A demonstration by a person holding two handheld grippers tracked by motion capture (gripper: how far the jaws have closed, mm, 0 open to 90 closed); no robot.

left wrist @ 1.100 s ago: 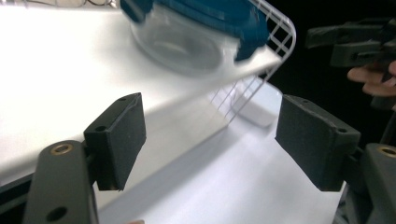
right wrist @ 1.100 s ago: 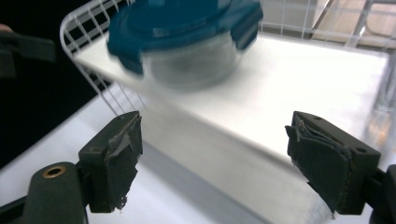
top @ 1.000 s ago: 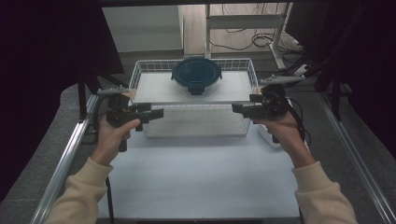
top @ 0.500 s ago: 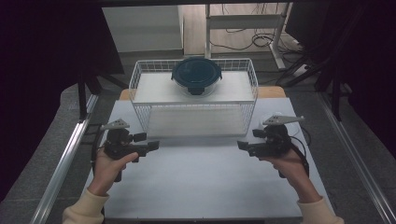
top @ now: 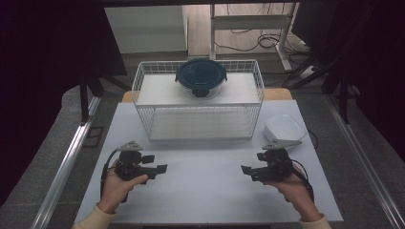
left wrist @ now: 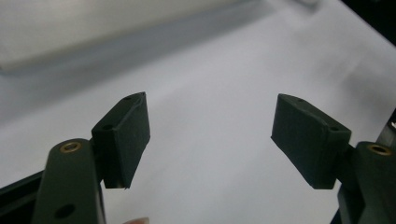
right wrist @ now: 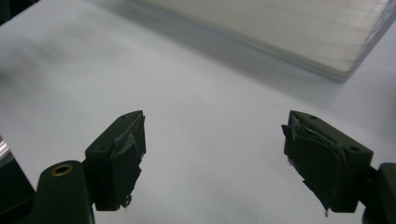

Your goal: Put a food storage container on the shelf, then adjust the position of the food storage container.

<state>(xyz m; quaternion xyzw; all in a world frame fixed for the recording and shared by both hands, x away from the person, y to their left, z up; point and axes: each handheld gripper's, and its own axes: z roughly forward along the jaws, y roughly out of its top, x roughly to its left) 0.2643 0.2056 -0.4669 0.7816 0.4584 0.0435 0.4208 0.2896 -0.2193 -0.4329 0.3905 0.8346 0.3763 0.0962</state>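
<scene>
Left gripper [top: 161,168] wide open, empty, right gripper [top: 246,170] likewise, no readable writing

White table [top: 200,195], grey floor [top: 363,143], metal shelf legs [top: 248,21], cables [top: 253,40], dark surroundings.

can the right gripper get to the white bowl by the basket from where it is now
Probably yes. The right gripper is open and empty, and the white bowl sits on bare table just beyond it, beside the wire basket, with nothing between.
</scene>
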